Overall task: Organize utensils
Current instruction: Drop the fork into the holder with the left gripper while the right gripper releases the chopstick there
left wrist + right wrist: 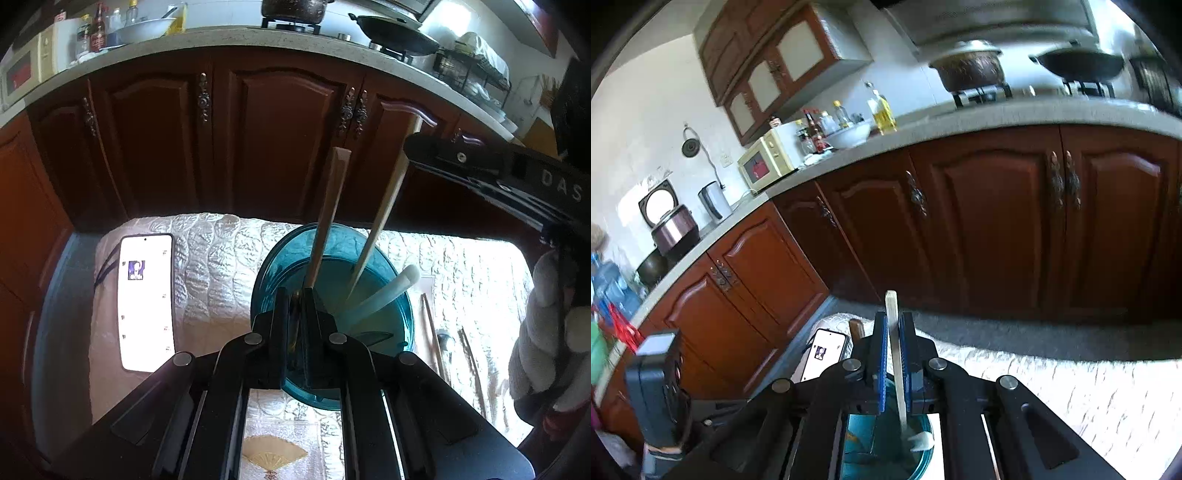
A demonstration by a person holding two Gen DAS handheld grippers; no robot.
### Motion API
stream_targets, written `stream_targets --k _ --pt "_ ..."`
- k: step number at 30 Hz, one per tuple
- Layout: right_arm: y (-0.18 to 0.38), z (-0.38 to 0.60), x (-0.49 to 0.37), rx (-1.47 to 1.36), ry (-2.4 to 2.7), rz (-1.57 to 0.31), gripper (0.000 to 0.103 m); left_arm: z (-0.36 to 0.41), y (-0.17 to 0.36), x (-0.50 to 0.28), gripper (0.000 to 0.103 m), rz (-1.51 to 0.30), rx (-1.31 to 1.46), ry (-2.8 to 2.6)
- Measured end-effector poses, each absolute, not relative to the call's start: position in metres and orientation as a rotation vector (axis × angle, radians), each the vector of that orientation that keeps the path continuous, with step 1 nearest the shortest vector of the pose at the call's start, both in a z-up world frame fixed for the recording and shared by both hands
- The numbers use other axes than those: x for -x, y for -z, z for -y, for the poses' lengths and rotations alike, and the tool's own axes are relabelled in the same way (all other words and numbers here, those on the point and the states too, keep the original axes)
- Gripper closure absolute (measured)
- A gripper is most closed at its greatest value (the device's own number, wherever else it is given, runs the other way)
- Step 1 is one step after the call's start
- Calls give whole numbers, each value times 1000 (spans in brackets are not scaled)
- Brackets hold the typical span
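While both grippers hang over teal cup (280, 258) so ends drop inside, left gripper (295, 295) pinches chopstick (328, 214), right gripper (894, 332) pinches second chopstick (894, 332), tips already inside; white spoon (384, 291) leans on rim

Dark red-brown wooden cabinets (997, 221); pale speckled countertop (229, 38); white wall (646, 110).

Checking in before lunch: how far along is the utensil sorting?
Done: a white spoon stands in the teal glass cup. In hand: each gripper, left and right, lowers one wooden chopstick into it. Left: dark chopsticks on the white mat.
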State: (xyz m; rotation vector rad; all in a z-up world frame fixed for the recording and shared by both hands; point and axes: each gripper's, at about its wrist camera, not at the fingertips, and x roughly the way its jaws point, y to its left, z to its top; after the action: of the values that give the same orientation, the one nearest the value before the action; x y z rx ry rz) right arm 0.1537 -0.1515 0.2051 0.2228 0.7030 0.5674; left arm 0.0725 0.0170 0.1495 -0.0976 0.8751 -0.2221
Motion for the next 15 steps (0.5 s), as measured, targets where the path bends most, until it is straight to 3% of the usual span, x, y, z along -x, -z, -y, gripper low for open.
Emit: stream_targets --k 3,9,15 --pt "-203 157 -150 -218 -570 -709 80 -20 -151 -69 86 -877 118 216" --pt "-199 169 -138 -211 -565 -734 79 -21 -161 -56 64 -856 136 209" --pt "-203 178 -114 -186 -557 -731 75 -17 -171 -36 63 -823 135 186"
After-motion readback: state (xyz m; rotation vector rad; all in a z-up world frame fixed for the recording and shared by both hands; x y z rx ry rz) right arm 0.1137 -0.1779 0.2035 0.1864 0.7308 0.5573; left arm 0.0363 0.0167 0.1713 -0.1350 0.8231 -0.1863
